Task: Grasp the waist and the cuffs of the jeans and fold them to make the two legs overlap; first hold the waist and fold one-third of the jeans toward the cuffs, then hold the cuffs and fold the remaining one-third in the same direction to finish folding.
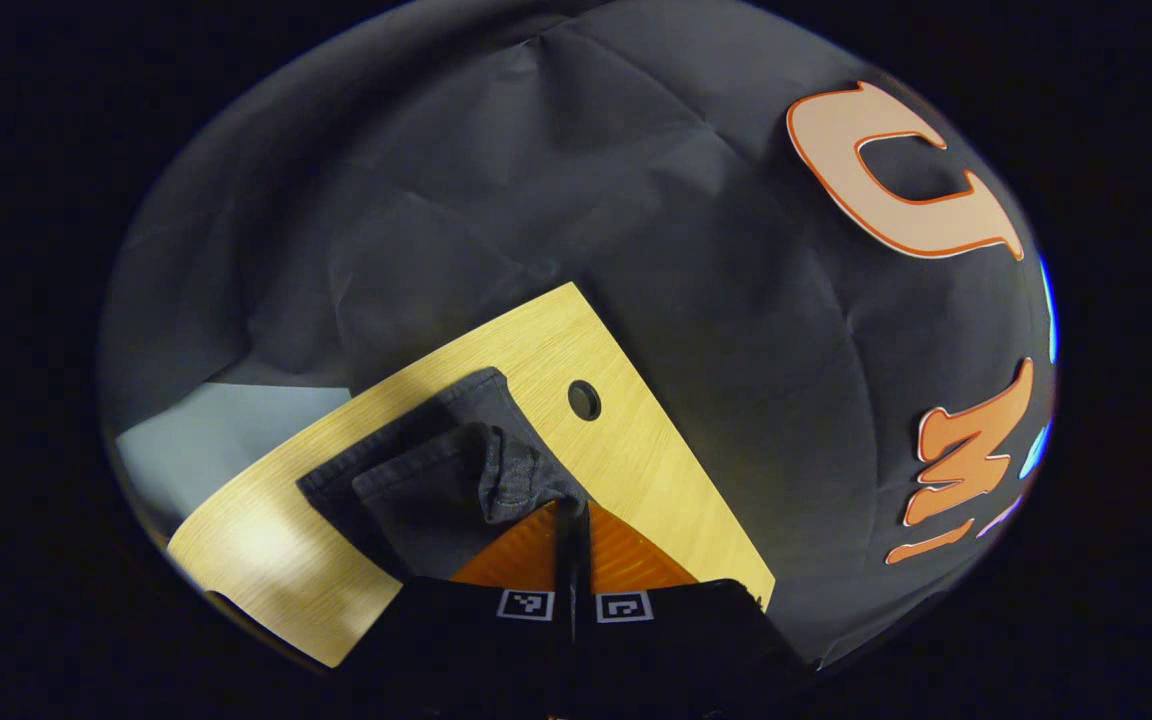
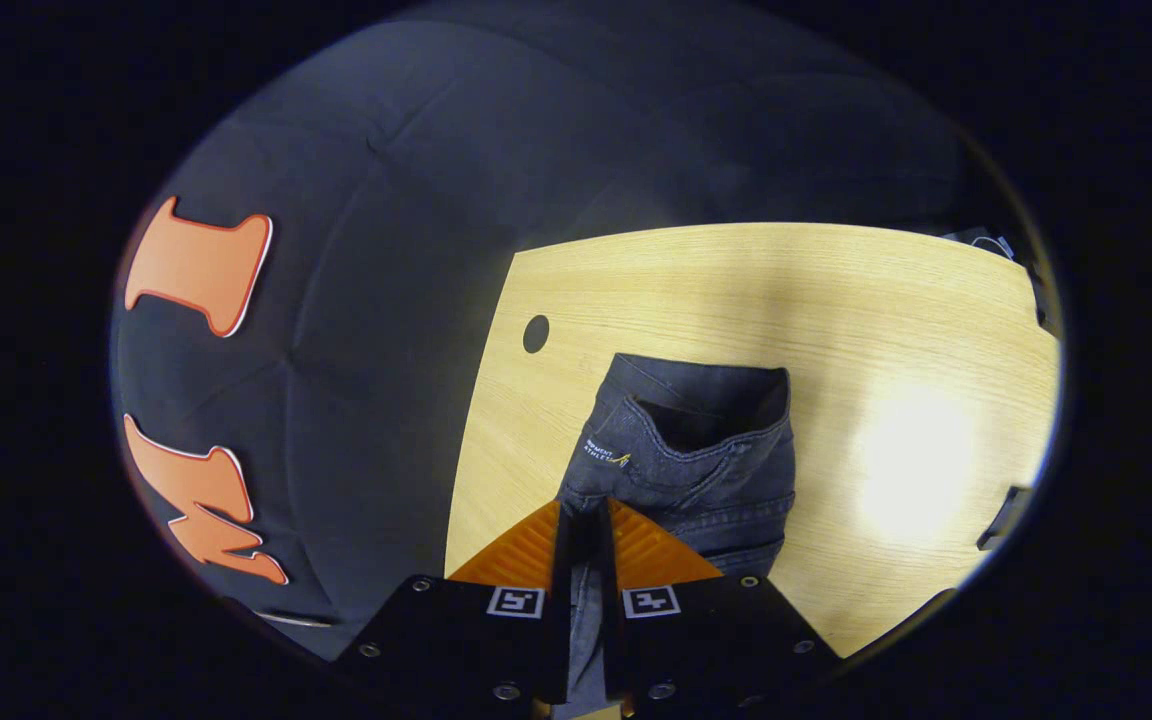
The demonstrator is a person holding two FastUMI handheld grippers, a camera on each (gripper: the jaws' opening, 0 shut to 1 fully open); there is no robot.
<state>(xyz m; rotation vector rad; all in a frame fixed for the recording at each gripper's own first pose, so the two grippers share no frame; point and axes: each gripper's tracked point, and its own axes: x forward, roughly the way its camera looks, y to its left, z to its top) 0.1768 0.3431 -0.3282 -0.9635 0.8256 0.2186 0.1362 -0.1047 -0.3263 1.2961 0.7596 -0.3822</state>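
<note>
Light wooden table with a round hole, bright glare patch, creased black cloth wall behind.

Table: light wood-grain top, one round cable hole near its 9 o'clock edge. Black cloth wall behind, creased. Pale floor patch at 8 o'clock in the left gripper view.

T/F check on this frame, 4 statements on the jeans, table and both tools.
1. The right tool is shut on the jeans. True.
2. The jeans lie on a glass table. False: the table is light wood.
3. The left tool is open wide, clear of cloth. False: its fingers are closed on a bunched edge of the jeans.
4. The table has a round hole near its edge. True.
</note>
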